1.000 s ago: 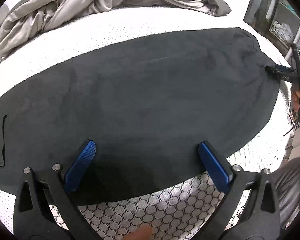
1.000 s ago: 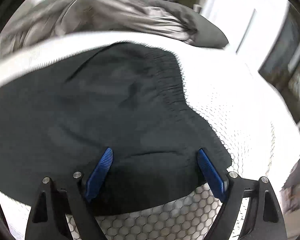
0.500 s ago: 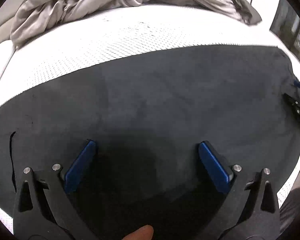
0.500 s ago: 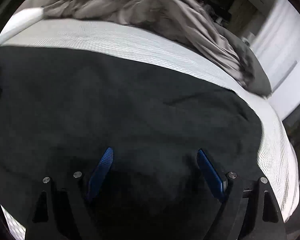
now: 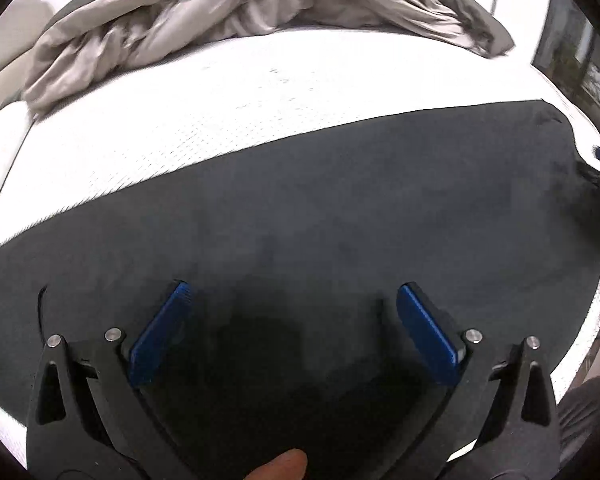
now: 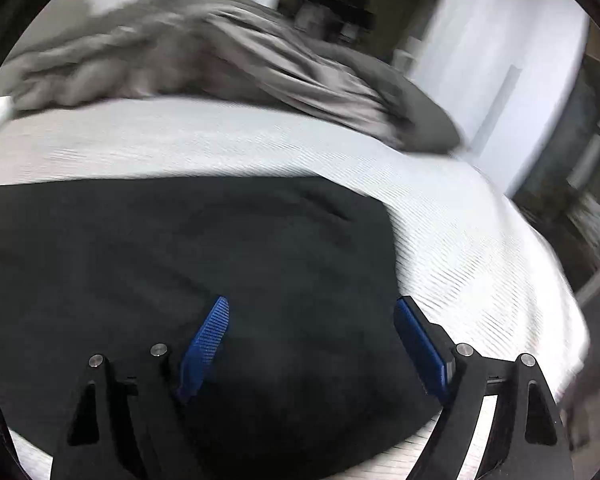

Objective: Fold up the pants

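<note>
The pants (image 5: 340, 216) lie spread flat and dark across the white mattress (image 5: 220, 112), their far edge straight and well short of the crumpled grey blanket (image 5: 228, 12) heaped at the back. Risk: both grippers stand wide with nothing between the pads, so a closure made here, over the middle of the cloth, would likely pinch only the top layer, or raise a ridge; the fold would then drag unevenly and leave creases. A second risk is the pads catching the mattress cover under a near edge and lifting it with the cloth. A grip taken unevenly by the two sides would probably skew the fold line. Pose: the left gripper (image 5: 292, 332) points steeply down over the left-hand part of the pants, jaws spread, a fingertip (image 5: 280, 466) of the holding hand showing at the bottom edge. The right gripper (image 6: 312, 344) points down at a shallower angle over the right-hand end, one pad above cloth and the other near the pants' edge; whether either pad touches cannot be told
</note>
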`<move>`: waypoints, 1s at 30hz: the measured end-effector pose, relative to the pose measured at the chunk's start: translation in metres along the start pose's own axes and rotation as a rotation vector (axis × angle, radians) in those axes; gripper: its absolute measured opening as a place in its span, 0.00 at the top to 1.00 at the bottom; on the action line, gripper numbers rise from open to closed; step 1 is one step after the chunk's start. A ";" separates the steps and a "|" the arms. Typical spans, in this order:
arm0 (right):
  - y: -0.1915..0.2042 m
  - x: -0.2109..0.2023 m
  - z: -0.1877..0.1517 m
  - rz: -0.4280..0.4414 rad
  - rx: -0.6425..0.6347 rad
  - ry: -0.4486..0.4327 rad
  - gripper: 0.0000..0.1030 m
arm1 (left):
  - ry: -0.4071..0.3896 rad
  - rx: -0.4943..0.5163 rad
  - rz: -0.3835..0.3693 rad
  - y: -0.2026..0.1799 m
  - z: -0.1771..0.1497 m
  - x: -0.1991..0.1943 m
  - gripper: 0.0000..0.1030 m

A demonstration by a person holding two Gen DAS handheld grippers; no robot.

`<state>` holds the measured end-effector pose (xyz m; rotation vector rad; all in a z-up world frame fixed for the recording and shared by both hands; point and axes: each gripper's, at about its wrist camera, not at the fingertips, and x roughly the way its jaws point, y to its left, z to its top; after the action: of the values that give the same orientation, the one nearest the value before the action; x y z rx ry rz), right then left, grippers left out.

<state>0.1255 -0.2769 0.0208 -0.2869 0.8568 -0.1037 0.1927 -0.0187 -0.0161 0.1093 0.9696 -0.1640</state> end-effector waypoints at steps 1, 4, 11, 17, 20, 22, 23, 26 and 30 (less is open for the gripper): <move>0.016 0.001 0.005 0.059 -0.022 0.003 0.16 | 0.010 0.017 0.005 -0.007 0.006 0.004 0.01; 0.063 0.019 0.018 0.160 -0.102 0.043 0.16 | 0.053 0.075 0.015 -0.029 0.024 0.030 0.01; 0.028 0.070 0.015 -0.018 -0.101 0.135 0.16 | 0.075 0.018 -0.031 -0.020 0.027 0.048 0.00; -0.071 0.093 -0.001 -0.106 0.247 0.209 0.16 | 0.077 0.007 -0.024 -0.021 0.023 0.046 0.00; -0.061 0.074 0.015 -0.215 0.177 0.178 0.16 | 0.069 -0.045 -0.035 -0.014 0.032 0.038 0.01; -0.044 0.054 0.031 -0.234 0.138 0.105 0.16 | 0.030 -0.073 -0.047 -0.008 0.041 0.035 0.01; -0.033 0.047 0.040 -0.186 0.125 0.068 0.16 | 0.015 -0.089 -0.044 -0.009 0.045 0.035 0.01; 0.011 0.053 0.069 -0.002 0.091 0.037 0.16 | 0.004 -0.086 -0.010 -0.017 0.055 0.044 0.01; 0.097 0.081 0.085 0.091 -0.117 0.060 0.20 | 0.027 -0.058 0.023 -0.028 0.060 0.060 0.01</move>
<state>0.2398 -0.1828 -0.0138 -0.3548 0.9361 0.0231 0.2693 -0.0611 -0.0328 0.0696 0.9987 -0.1130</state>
